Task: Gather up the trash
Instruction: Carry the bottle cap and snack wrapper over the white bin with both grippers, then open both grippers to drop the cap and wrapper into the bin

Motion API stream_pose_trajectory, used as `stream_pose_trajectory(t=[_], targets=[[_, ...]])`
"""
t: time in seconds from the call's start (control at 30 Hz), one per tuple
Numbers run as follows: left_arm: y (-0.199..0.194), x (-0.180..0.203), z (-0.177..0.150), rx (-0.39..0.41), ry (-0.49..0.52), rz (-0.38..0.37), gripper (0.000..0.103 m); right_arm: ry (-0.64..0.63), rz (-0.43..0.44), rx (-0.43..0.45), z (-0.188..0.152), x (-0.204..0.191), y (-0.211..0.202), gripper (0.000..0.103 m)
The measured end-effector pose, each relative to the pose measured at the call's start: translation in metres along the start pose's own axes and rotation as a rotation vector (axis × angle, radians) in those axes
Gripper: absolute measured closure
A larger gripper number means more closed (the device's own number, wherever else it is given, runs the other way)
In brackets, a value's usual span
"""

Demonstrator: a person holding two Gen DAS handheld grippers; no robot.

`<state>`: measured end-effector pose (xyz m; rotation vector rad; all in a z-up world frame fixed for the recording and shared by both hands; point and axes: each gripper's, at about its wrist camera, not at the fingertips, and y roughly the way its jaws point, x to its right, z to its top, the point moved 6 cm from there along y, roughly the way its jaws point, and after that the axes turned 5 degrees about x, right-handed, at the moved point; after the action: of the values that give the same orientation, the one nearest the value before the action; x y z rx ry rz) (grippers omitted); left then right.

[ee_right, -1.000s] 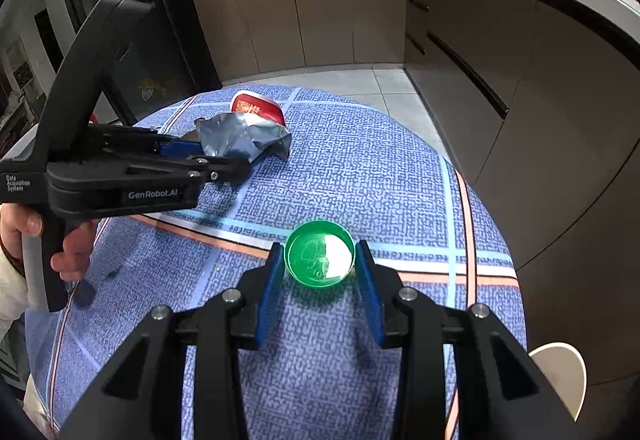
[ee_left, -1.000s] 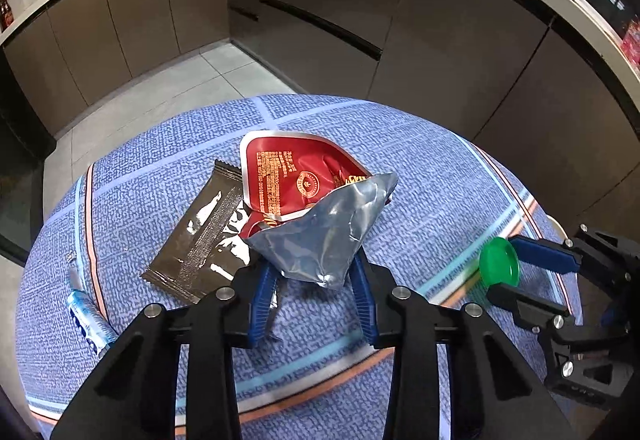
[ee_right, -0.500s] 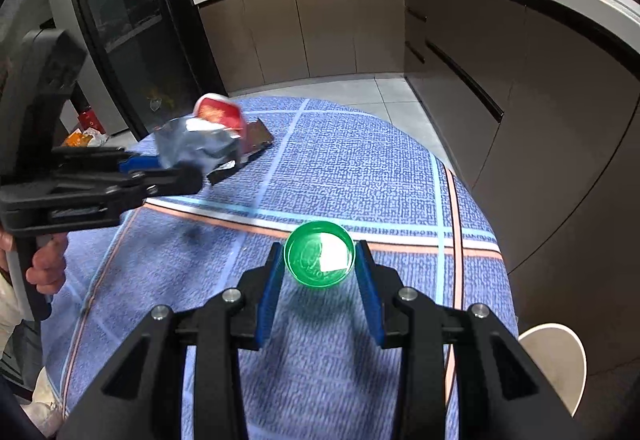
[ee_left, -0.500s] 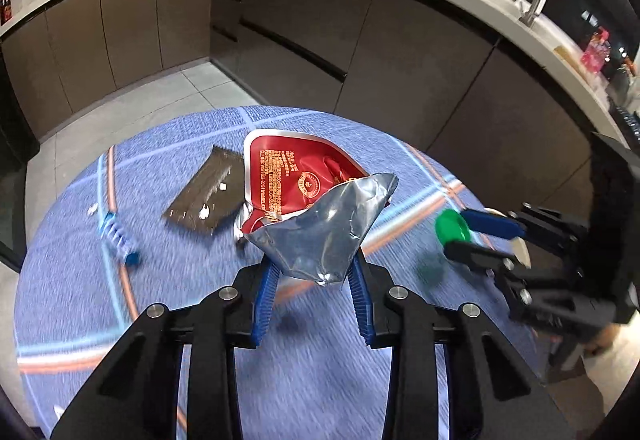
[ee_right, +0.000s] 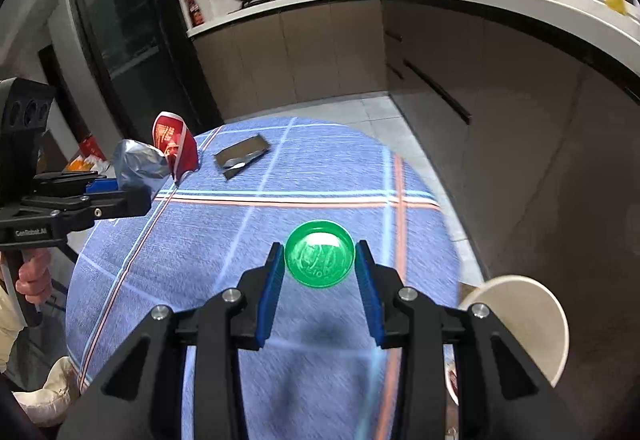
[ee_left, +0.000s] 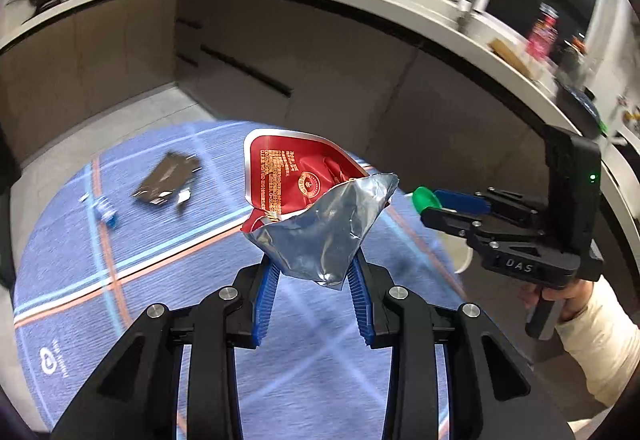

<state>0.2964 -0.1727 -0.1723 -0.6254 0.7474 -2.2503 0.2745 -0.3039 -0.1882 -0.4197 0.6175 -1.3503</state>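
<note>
Small blue-and-white tube-like scrap: lies at the far left of the round counter with the blue checked cloth. Too blurred to identify. Not yet collected.

Dark brown flat foil sachet: flat on the cloth, just right of the scrap, well apart from both tools. Also waiting.

Left gripper: jaws closed on the crumpled red-and-silver foil snack pouch, pinching its silver torn end. The red body stands up above the jaws, clear of the cloth. Held by the crumpled end probably because that bunched foil gives the pads something to bite; a flat face would slip.

Right gripper: jaws closed on the round green plastic bottle cap, pads on opposite sides of the rim, open side facing the camera. Cap is off the cloth. A rim pinch suits a small rigid disc.

White round bin rim: below the counter edge at the right; likely the drop point, which would explain both loads carried raised.
</note>
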Motion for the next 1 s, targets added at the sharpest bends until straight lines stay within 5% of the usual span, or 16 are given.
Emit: stream_pose_trajectory(t=[0.47, 0.73, 1.0], targets=[[0.091, 0.156, 0.021, -0.081, 0.194, -0.18, 0.071, 0.181, -0.222, 0.029, -0.071, 0.126, -0.084, 0.066], [0.186, 0.212, 0.0, -0.252, 0.271, -0.21, 0.071, 0.276, -0.261, -0.017, -0.113, 0.186, -0.072, 0.066], [0.247, 0.222, -0.017, -0.362, 0.287, -0.183, 0.071, 0.277, -0.255, -0.079, -0.137, 0.207, -0.038, 0.066]])
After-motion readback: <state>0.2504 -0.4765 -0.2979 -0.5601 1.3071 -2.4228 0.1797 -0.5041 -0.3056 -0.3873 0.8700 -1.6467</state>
